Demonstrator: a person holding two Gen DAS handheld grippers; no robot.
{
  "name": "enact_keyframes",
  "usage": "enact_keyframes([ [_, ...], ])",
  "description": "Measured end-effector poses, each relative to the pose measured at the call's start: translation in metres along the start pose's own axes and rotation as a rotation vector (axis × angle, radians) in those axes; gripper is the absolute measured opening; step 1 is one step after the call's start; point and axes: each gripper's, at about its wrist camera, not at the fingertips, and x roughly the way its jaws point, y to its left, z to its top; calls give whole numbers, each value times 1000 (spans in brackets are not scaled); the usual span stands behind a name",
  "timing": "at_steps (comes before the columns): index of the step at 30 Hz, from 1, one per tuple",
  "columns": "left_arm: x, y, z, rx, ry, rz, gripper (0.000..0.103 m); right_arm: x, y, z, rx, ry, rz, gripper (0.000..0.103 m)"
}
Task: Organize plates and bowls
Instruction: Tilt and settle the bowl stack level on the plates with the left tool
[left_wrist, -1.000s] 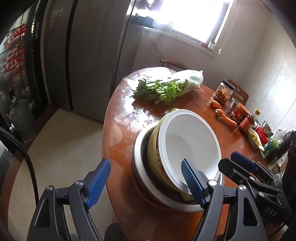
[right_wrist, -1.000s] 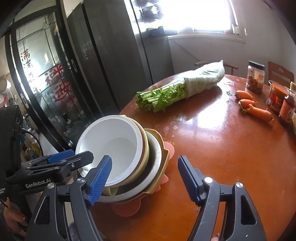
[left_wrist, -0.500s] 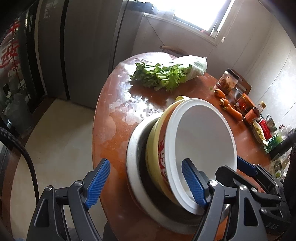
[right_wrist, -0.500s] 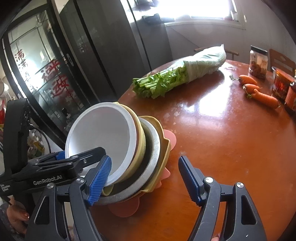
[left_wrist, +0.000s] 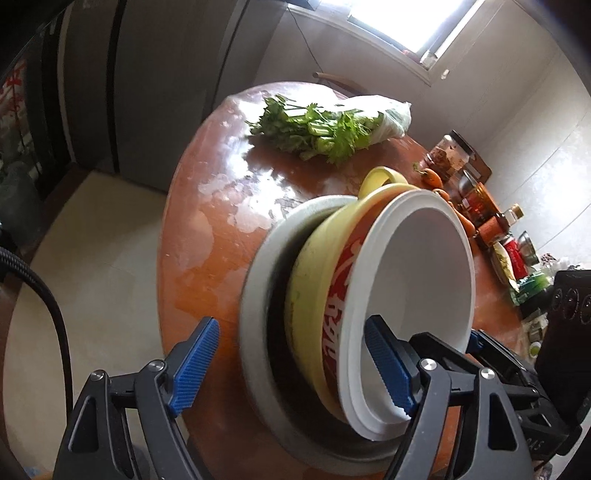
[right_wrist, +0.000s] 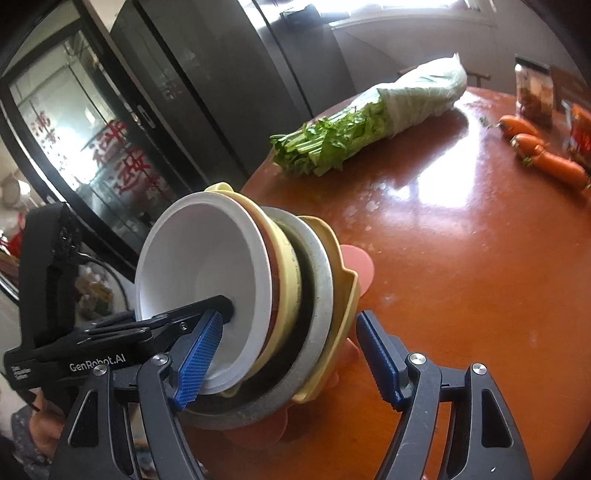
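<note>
- Lifting a nested stack at the desk (right_wrist: 461, 258) edge: white bowl (right_wrist: 199, 258) inside yellow bowl (right_wrist: 286, 273), grey plate (right_wrist: 317, 266) and yellow dish (right_wrist: 347, 291), all tipped steeply.
- Your left gripper (right_wrist: 221, 314) seems to pinch the white bowl's rim, though I cannot tell for sure.
- Your right gripper (right_wrist: 288, 358) has its jaws open, straddling the stack.
- Next, you likely need to level and support the stack.

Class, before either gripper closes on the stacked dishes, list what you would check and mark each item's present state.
1. Left gripper open: ok.
2. Right gripper open: ok.
3. White bowl nested in yellow bowl: ok.
4. Left gripper has one finger inside white bowl, the other outside grey plate: ok.
5. Right gripper straddles the stack: ok.
6. Stack level on table: cannot tell.
</note>
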Motion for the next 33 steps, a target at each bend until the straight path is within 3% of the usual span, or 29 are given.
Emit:
enact_keyframes([
  [3, 2, -5, 3, 26, 11, -17, 73, -1, 0, 1, -14, -6, 3, 72],
  [9, 8, -15, 8, 75, 18, 2, 76, -5, -5, 1, -19, -13, 0, 65],
  [33, 35, -80, 11, 217, 38, 2, 77, -40, -56, -8, 37, -57, -32, 65],
])
